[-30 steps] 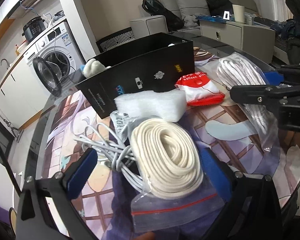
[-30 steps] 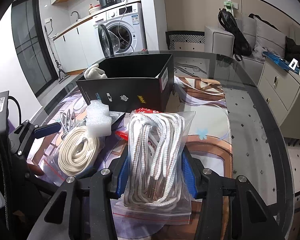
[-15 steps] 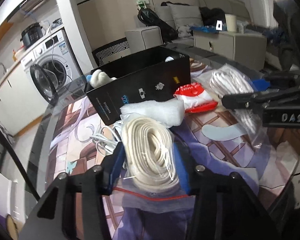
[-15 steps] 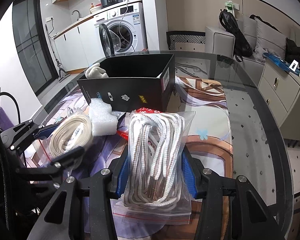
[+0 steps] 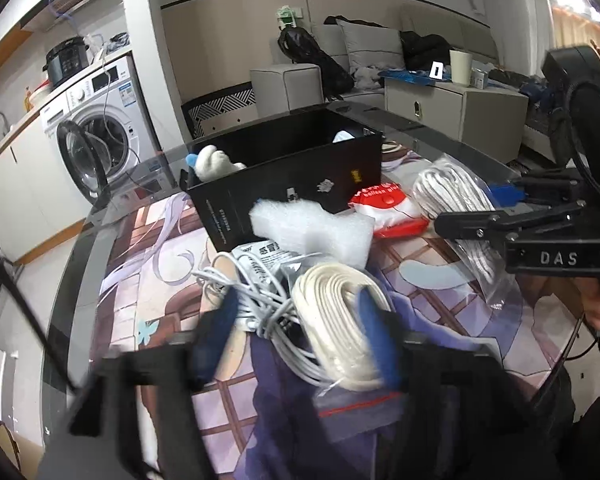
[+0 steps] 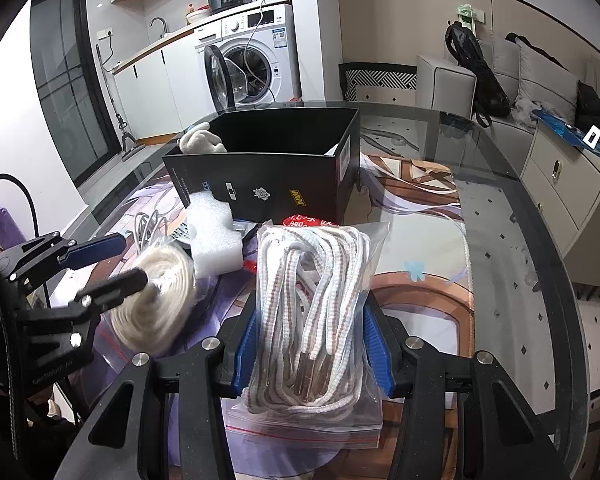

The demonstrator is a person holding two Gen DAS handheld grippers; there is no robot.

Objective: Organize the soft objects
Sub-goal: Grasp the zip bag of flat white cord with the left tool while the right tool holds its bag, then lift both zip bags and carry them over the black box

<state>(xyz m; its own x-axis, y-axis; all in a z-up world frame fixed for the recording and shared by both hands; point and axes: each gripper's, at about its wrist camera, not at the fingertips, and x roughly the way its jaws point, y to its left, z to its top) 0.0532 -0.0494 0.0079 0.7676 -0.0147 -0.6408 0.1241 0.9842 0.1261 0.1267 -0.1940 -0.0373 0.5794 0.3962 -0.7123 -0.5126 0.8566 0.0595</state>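
Where a washing machine (image 6: 252, 64) stands, a glass table (image 6: 520, 216) spreads.

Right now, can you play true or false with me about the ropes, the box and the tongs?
1. The right tongs squeeze a clear bag of white striped laces. True.
2. The black box is closed with a lid. False: it is open on top, and a white plush toy pokes out at one corner.
3. The left tongs are at the bag of cream rope. True.
4. The white foam block is inside the box. False: it lies on the table mat in front of the box.
5. The washing machine door is shut. False: it hangs open.
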